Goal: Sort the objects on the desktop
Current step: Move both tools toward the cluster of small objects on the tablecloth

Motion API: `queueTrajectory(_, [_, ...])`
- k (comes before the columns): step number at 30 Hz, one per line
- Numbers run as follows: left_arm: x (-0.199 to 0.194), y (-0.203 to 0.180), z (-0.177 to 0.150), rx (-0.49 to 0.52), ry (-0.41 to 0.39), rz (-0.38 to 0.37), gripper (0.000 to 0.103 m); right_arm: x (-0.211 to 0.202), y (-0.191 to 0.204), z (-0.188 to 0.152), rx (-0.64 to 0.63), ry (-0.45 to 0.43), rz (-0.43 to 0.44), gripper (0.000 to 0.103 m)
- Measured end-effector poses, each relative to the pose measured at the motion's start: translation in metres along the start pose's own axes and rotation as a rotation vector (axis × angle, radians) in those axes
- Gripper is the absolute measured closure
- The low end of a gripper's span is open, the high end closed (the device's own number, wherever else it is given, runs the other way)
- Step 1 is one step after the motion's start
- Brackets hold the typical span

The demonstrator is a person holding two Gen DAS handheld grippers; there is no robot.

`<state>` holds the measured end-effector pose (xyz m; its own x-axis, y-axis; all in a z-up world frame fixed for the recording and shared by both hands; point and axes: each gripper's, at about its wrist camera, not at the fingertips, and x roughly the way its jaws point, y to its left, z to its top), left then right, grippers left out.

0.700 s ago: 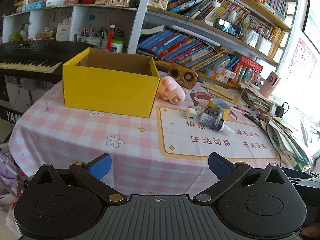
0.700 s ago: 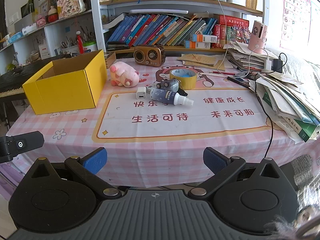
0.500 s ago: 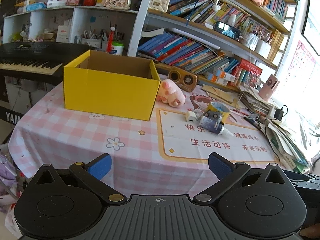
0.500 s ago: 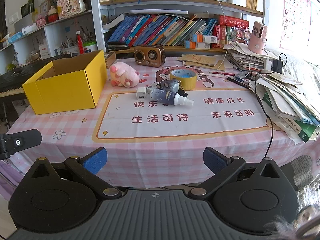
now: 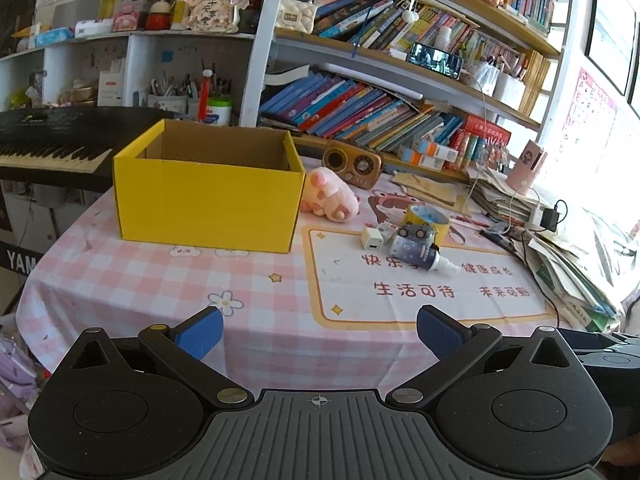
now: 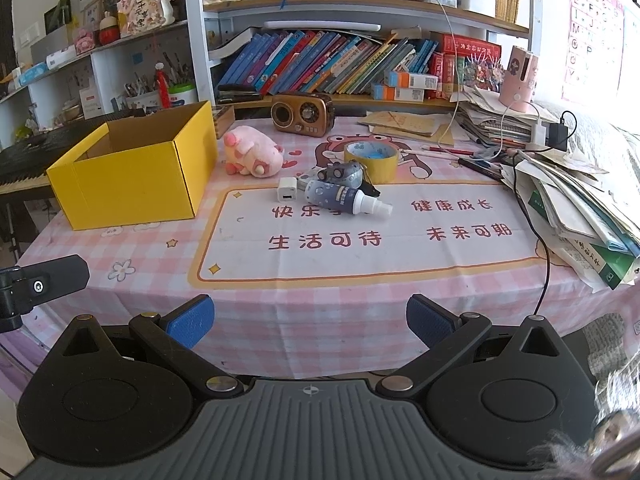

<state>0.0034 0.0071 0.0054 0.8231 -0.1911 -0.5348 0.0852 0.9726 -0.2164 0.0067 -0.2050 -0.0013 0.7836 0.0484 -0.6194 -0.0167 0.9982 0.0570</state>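
Observation:
An open yellow cardboard box [image 5: 208,200] [image 6: 132,176] stands on the pink checked tablecloth at the left. Right of it lies a pink plush pig [image 5: 332,200] [image 6: 252,154]. Further right sit a white charger cube [image 5: 371,238] [image 6: 287,192], a blue spray bottle [image 5: 420,254] [image 6: 344,199], a small grey toy car [image 6: 340,172] and a yellow tape roll [image 5: 428,216] [image 6: 372,156]. My left gripper [image 5: 318,332] and right gripper [image 6: 310,322] both hang open at the table's near edge, nothing between their blue pads.
A brown retro radio [image 6: 302,114] stands behind the pig. Stacked papers and cables [image 6: 576,196] crowd the right side. Bookshelves rise behind the table, and a black keyboard [image 5: 48,148] sits to the left. The left gripper's side [image 6: 40,286] shows in the right wrist view.
The left gripper has tilted slightly upward, so the table sits a little lower in its view. The right gripper has hardly moved. No object has shifted.

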Motion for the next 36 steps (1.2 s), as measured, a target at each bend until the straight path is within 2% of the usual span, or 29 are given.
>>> queueTrajectory(6, [0.001, 0.000, 0.001, -0.001, -0.001, -0.017, 0.000, -0.003, 0.000, 0.003, 0.001, -0.004, -0.004, 0.000])
queueTrajectory(23, [0.010, 0.009, 0.003, -0.008, 0.023, 0.006, 0.000, 0.004, 0.012, 0.007, -0.045, -0.003, 0.019, 0.000])
queueTrajectory(32, [0.023, 0.005, 0.009, -0.010, 0.036, 0.028, 0.000, 0.017, 0.003, 0.014, -0.032, -0.001, 0.060, 0.000])
queueTrajectory(36, [0.033, 0.003, 0.012, -0.032, 0.046, 0.024, 0.000, 0.023, -0.005, 0.020, -0.035, -0.019, 0.052, 0.000])
